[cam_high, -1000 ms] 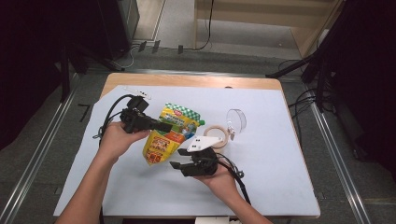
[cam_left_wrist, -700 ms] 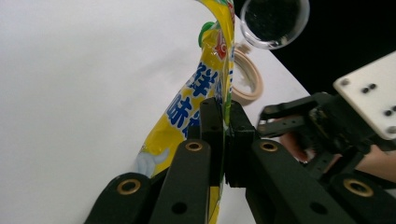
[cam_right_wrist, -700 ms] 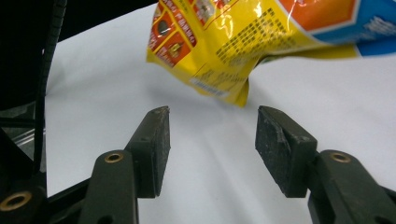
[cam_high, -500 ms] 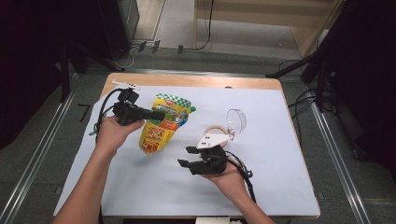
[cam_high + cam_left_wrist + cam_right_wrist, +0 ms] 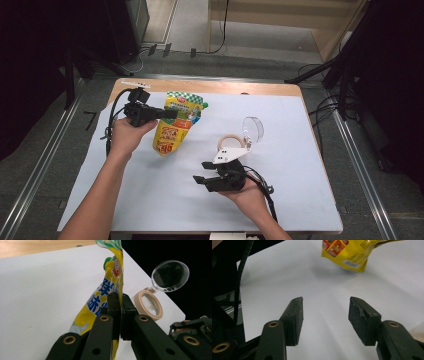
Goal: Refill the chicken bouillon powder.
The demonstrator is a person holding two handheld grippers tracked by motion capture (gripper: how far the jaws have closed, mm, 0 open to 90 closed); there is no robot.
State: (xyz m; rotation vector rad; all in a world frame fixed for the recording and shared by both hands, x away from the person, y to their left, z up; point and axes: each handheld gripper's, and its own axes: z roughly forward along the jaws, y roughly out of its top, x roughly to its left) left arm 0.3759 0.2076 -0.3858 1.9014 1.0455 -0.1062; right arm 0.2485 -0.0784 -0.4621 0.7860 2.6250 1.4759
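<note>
The yellow pouch (image 5: 110, 290) bears blue characters "鲜" and "味", its other print too small to read.

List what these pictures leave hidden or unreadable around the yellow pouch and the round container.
- Yellow pouch: in the left gripper view, the left tongs cover its lower part; in the right gripper view the top edge cuts it off.
- Pouch print: too small in the high view.
- Round container: contents blurred in the left gripper view.
- Right tongs: their body is cut off by the bottom edge.

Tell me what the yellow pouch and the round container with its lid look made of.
Yellow pouch: thin glossy printed film, probably plastic; it creases where the left gripper pinches it. Round container: matte beige, likely plastic. Its hinged lid: clear plastic, see-through with bright rim glints.
</note>
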